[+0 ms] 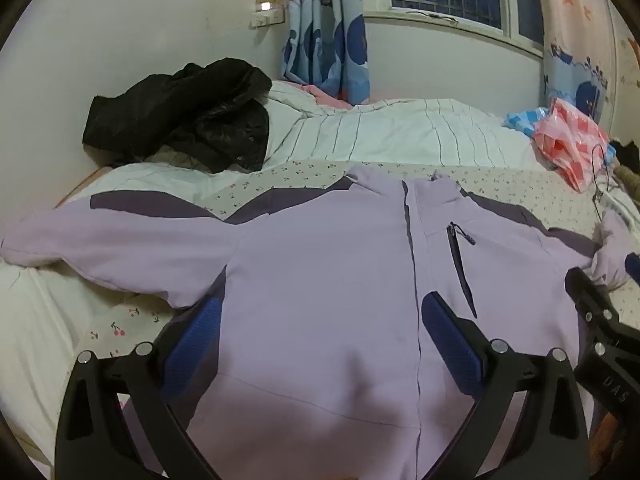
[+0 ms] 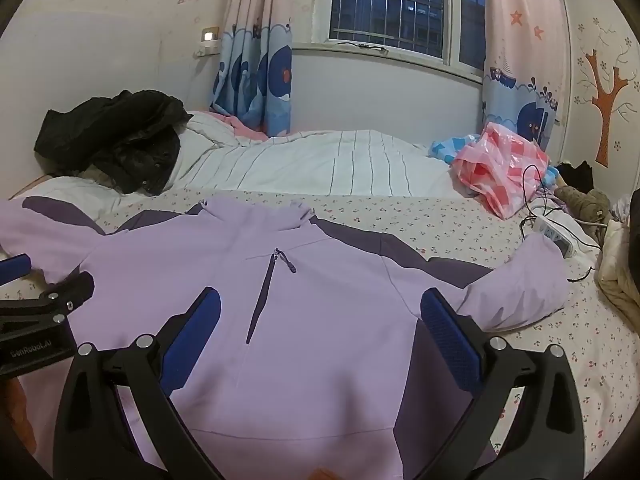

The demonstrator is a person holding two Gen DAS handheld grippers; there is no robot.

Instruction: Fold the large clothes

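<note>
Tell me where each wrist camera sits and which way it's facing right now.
Left wrist: on the left hand-held gripper, open above the lilac jacket, facing the window; the right hand-held gripper shows at its right edge.
Right wrist: on the right hand-held gripper, open, over the jacket's chest pocket zip; the left one shows at its left edge.
Shared: jacket, black coat, pink bag, window.

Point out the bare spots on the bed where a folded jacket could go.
Bare floral sheet lies between the lilac jacket's collar and the white striped duvet; more lies right of its sleeve. Crowded: the black jacket far left, the pink checked plastic bag and the white power strip far right.
</note>
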